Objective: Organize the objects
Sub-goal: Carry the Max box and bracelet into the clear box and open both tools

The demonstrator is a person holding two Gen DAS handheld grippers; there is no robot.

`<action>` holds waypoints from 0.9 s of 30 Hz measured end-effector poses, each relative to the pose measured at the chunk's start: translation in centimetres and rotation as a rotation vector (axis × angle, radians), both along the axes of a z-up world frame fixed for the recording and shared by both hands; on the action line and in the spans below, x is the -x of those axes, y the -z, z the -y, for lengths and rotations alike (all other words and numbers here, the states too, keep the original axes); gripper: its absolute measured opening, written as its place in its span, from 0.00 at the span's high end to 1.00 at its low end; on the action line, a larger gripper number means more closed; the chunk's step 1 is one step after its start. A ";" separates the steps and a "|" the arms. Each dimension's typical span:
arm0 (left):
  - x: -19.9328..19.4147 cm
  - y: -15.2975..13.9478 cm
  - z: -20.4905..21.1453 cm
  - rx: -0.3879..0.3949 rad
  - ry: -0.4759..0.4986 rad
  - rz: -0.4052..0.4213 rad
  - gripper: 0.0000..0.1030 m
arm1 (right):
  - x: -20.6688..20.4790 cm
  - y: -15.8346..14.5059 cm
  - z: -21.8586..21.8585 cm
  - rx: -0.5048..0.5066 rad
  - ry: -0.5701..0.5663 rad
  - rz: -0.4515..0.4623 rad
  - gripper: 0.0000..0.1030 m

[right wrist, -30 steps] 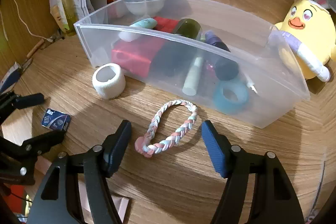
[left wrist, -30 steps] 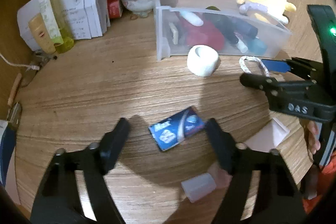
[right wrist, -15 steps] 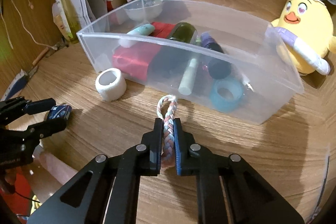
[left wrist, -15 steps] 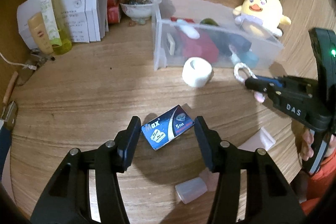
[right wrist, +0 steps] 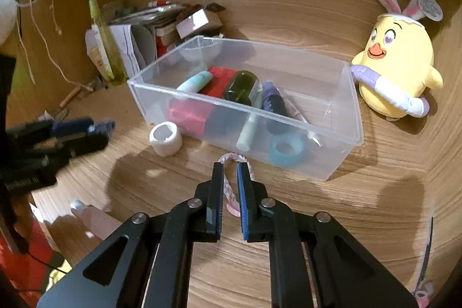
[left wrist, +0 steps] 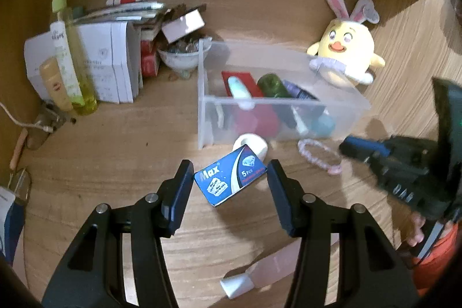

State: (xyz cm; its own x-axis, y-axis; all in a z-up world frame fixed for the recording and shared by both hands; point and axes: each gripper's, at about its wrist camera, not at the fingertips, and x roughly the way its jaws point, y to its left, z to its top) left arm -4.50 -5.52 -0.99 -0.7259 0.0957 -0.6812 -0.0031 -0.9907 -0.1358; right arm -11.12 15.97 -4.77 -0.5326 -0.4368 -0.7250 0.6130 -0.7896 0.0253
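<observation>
Nearest to us, our left gripper (left wrist: 229, 185) is clamped on the small blue cardboard box of razor blades (left wrist: 230, 182), pinched across its short ends so the printed face stays up and the box hangs tilted just clear of the wooden desk (left wrist: 115, 158); that end-to-end hold looks chosen to keep the flat box from twisting as it travels. Our right gripper (right wrist: 230, 192) is closed tight on the pink, white and blue braided cord loop (right wrist: 231, 186), its jaws nearly meeting because the cord is so thin, with the far bend of the loop poking out beyond the tips and the near end trailing below them (in the left wrist view the loop hangs limp from the blurred tips, so we judge it is off the desk). A pale pink squeeze tube with a white cap (left wrist: 260, 270) lies on the desk's near part, untouched. Just beyond, a white roll of tape (right wrist: 165, 139) stands against the near wall of the clear plastic bin (right wrist: 350, 117), which already holds a red box, a dark green bottle, a purple tube and a teal tape ring. We judge both held things are bound for that bin. A yellow plush chick with rabbit ears (right wrist: 400, 77) leans at its far right corner.
</observation>
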 end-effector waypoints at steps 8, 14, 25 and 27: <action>1.4 -1.8 -0.4 0.008 0.002 -0.049 0.49 | 2.0 2.4 1.3 -0.041 -0.013 0.038 0.47; 2.8 -3.1 -0.5 0.012 -0.001 -0.079 0.49 | 2.9 4.1 2.6 -0.086 -0.061 0.089 0.82; 6.3 -4.5 -0.5 -0.001 -0.006 -0.098 0.49 | 1.3 2.0 1.3 0.013 -0.067 0.049 0.93; 7.0 -4.5 -0.7 0.000 -0.003 -0.096 0.49 | 1.0 1.0 0.8 0.036 -0.062 0.029 0.93</action>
